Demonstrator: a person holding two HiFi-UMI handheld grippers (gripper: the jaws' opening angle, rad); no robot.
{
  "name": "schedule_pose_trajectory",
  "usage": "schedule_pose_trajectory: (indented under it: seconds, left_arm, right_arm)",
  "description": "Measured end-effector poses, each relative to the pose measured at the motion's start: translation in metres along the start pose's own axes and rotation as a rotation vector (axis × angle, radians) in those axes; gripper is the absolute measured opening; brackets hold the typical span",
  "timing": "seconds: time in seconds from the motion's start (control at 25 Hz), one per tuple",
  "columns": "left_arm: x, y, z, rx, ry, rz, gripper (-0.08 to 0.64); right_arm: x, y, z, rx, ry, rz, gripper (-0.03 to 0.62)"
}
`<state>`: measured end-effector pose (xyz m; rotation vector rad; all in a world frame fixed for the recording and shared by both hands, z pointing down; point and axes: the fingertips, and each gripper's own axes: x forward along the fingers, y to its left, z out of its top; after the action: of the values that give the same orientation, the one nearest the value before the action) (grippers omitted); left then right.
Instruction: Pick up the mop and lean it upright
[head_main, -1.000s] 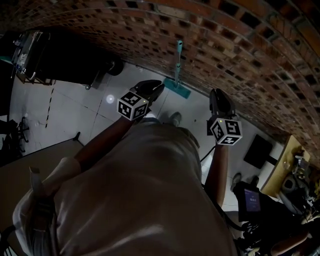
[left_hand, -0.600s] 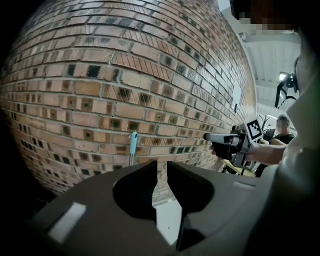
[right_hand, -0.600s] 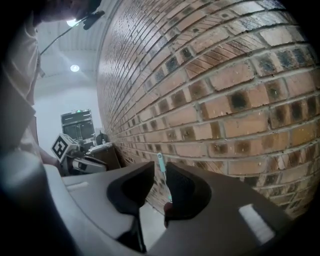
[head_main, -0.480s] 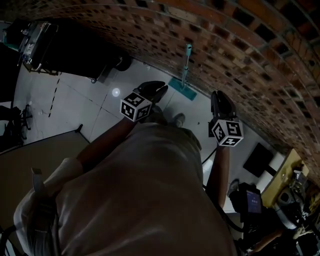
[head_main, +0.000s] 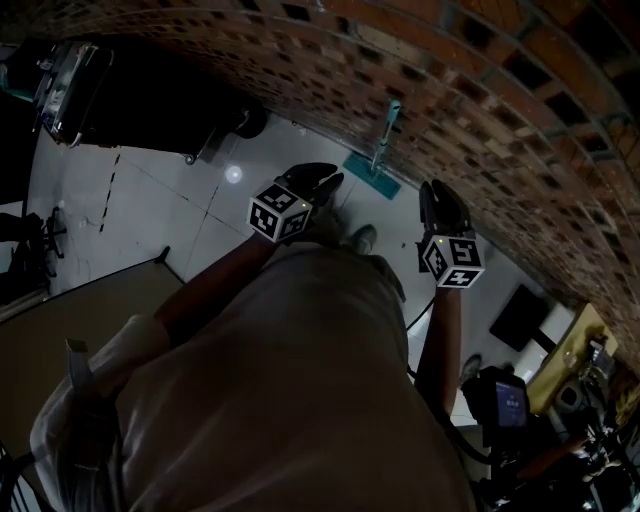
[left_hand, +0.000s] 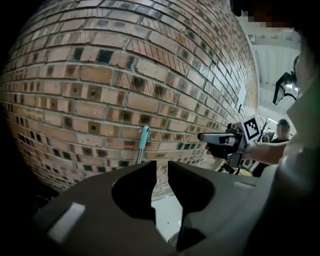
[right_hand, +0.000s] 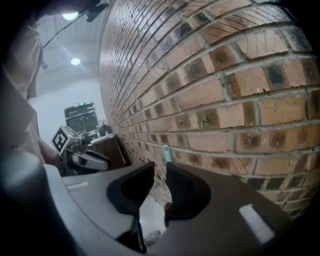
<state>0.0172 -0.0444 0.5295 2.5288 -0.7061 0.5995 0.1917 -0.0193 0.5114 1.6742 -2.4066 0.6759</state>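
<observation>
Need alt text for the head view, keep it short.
A teal mop leans upright against a brick wall, its head on the pale floor. Seen from above, a person in a beige shirt holds the left gripper, jaws opening on nothing, and the shut, empty right gripper out toward it.

Floor (head_main: 160, 215): pale glossy tiles with dark joints, and one bright light reflection well left of the right gripper (head_main: 433, 190). Mop (head_main: 371, 172) is just ahead-left of that gripper, its teal head flat on the tiles at the foot of the brick wall (head_main: 480, 110) and its handle up against the bricks. Grey shoe (head_main: 362, 238) on the tiles just left of the gripper, on the near side. Dark cart (head_main: 140, 120) far left, along the wall. Dashed tape line (head_main: 108, 190) beyond it. Dark flat panel (head_main: 518, 300) behind-right of the gripper.
</observation>
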Motion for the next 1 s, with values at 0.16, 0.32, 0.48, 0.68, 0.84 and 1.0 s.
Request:
schedule_pose_trajectory:
  seconds: [0.16, 0.32, 0.48, 0.68, 0.84, 1.0]
  left_arm:
    - [0.01, 0.025, 0.007, 0.051, 0.035, -0.029, 0.094]
    - [0.029, 0.044, 0.005, 0.117, 0.097, -0.069, 0.1]
    - [0.05, 0.054, 0.0, 0.151, 0.136, -0.109, 0.101]
    - [0.079, 0.064, -0.014, 0.139, 0.173, -0.145, 0.104]
    - [0.104, 0.069, -0.034, 0.154, 0.223, -0.175, 0.104]
    - [0.126, 0.073, -0.04, 0.171, 0.254, -0.192, 0.104]
  right_arm:
    - [0.027, 0.001, -0.008, 0.018, 0.029, -0.021, 0.071]
    - [0.06, -0.004, -0.029, 0.027, 0.068, -0.049, 0.071]
    - [0.092, -0.008, -0.06, 0.055, 0.128, -0.067, 0.071]
    - [0.127, -0.013, -0.082, 0.059, 0.182, -0.088, 0.071]
    - [0.144, -0.022, -0.101, 0.068, 0.215, -0.114, 0.072]
    - [0.157, -0.035, -0.132, 0.075, 0.267, -0.14, 0.072]
